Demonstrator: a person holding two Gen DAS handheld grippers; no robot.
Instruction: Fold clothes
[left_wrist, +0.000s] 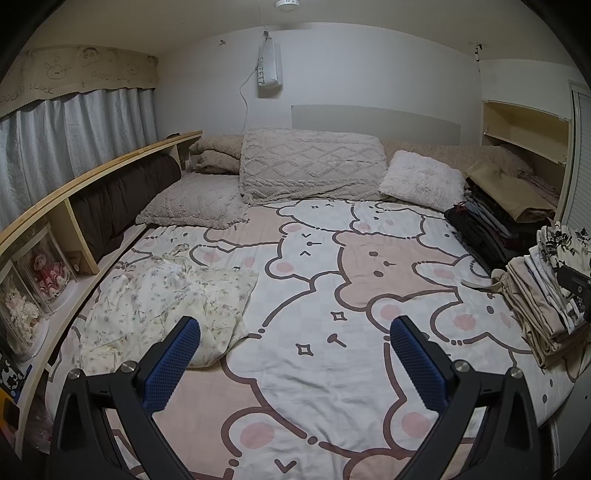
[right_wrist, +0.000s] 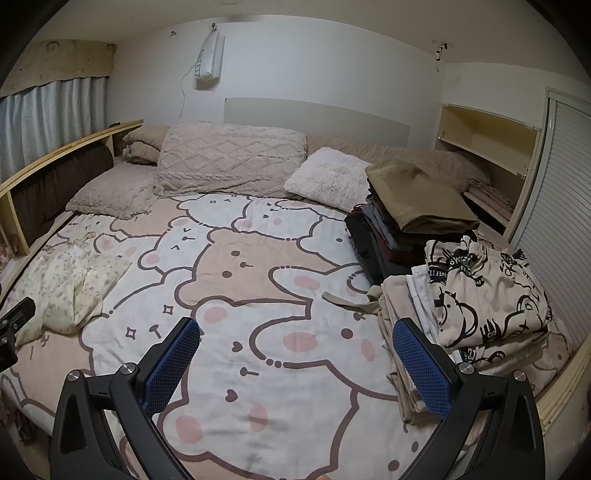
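While I held both tools above the bed, the left tool (left_wrist: 295, 332) stood wide apart with nothing between its blue, dimpled pads (left_wrist: 171, 363), and the right tool (right_wrist: 295, 334) gaped just as wide and as empty. The wooden side shelf (left_wrist: 79, 210) along the left edge carried clear cases with dolls (left_wrist: 46, 271) inside, and a dark brown rolled quilt (left_wrist: 122, 201) filled its next compartment. An open pale cabinet (right_wrist: 487, 144) sat in the far right corner.

The unfolded garment, a thin cream floral garment (left_wrist: 166, 306), lay crumpled and wrinkled on the left side of the bed, just beyond the left tool's left finger. On the right side sat a folded stack (right_wrist: 476, 302) of beige and white cloth topped by a cream piece printed with black cartoons, near the right tool's right finger. Behind it rose a darker folded pile (right_wrist: 391, 236) with an olive piece on top.

The bedsheet (right_wrist: 258, 295) was smooth, printed with pink and white bears. Knitted and fluffy pillows (left_wrist: 310, 166) lined the headboard beneath a white wall, and grey curtains (left_wrist: 70, 133) hung at left.
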